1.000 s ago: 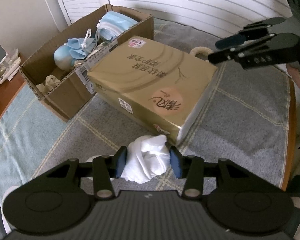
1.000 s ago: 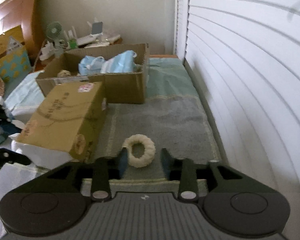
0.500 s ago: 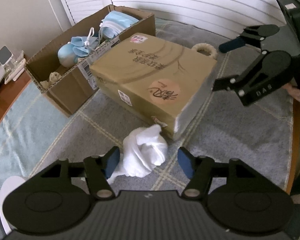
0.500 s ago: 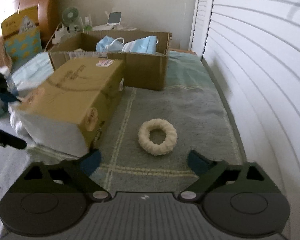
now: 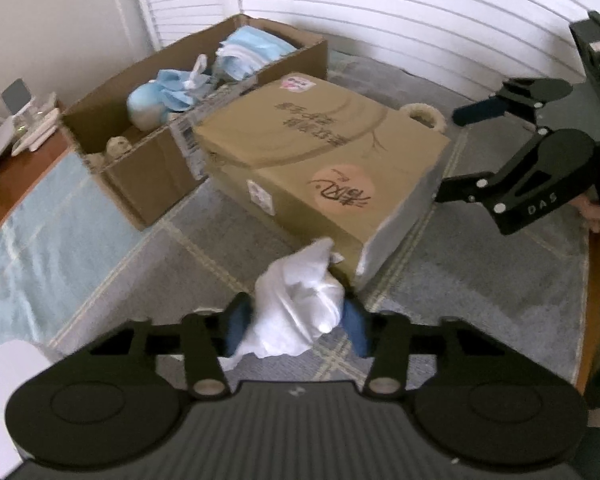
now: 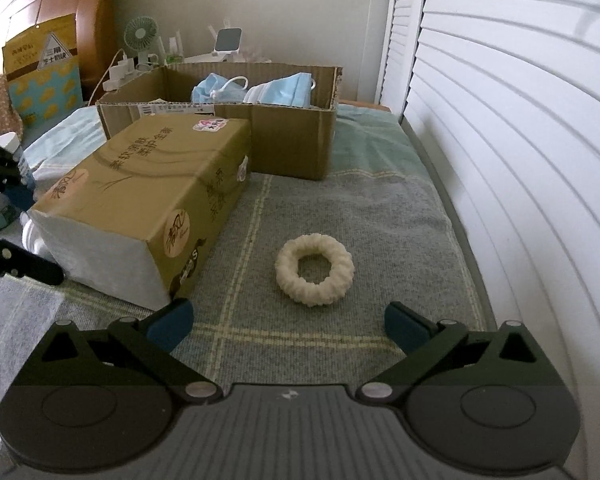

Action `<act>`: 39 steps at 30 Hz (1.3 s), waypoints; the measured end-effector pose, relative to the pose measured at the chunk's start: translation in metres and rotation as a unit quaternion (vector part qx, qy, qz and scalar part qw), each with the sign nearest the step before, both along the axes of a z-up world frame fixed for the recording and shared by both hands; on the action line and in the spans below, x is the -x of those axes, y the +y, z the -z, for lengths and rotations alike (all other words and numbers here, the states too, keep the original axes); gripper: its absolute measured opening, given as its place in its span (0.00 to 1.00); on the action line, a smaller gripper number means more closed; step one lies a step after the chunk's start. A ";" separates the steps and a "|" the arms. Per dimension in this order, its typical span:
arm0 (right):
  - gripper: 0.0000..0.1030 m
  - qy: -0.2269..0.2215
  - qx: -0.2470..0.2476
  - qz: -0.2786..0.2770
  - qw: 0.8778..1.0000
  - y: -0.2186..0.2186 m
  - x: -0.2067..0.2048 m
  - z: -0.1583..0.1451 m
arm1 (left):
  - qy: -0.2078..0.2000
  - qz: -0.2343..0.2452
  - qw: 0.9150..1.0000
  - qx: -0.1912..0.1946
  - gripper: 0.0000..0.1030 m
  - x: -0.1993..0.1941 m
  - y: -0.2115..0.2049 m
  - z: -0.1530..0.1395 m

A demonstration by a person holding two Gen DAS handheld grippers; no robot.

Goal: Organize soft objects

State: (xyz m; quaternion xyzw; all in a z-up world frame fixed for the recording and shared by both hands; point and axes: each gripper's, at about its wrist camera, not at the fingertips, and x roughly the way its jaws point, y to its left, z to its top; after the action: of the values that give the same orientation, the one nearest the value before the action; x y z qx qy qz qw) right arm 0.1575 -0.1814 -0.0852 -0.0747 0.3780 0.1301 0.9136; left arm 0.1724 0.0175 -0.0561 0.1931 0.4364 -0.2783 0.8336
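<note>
My left gripper [image 5: 296, 330] is shut on a crumpled white cloth [image 5: 298, 304], held just in front of the tan tissue pack [image 5: 324, 160]. My right gripper [image 6: 290, 320] is open and empty, its blue pads wide apart, a little short of a cream knitted ring [image 6: 315, 269] lying on the grey checked blanket [image 6: 380, 220]. The ring also peeks out behind the pack in the left wrist view [image 5: 422, 114]. The right gripper [image 5: 500, 152] shows open there at the right. An open cardboard box [image 6: 292, 136] behind the pack holds blue face masks [image 6: 280, 88] and other soft items.
White slatted shutters [image 6: 520, 160] run along the right side of the bed. A nightstand with a small fan [image 6: 138, 36], chargers and a yellow-blue bag [image 6: 40, 72] stands at the back left. A white round object [image 5: 8, 364] lies at the left wrist view's lower left.
My left gripper opened half a second ago and has closed again on the white cloth. My right gripper has opened wide and drawn back a little from the knitted ring.
</note>
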 end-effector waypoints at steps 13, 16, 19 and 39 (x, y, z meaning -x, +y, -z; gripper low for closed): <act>1.00 -0.009 0.005 -0.003 1.000 -0.001 -0.002 0.000 | 0.004 -0.097 0.994 0.059 0.41 0.027 0.015 -0.005; 0.97 -0.014 0.016 0.003 1.000 0.000 -0.007 -0.002 | 0.005 -0.097 0.994 0.059 0.41 0.025 0.015 -0.005; 0.83 -0.024 0.028 0.011 0.999 -0.001 -0.011 -0.005 | 0.004 -0.092 0.994 0.056 0.41 0.025 0.014 -0.005; 0.41 -0.028 0.017 0.018 0.999 0.002 -0.006 -0.035 | -0.002 -0.074 0.995 0.067 0.41 0.027 0.015 -0.021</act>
State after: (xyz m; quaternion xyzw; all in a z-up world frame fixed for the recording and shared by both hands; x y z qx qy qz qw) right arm 0.1639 -0.1795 -0.0505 -0.0869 0.3560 0.1056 0.9244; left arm 0.1450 0.0322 -0.0352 0.1041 0.4283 -0.2443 0.8637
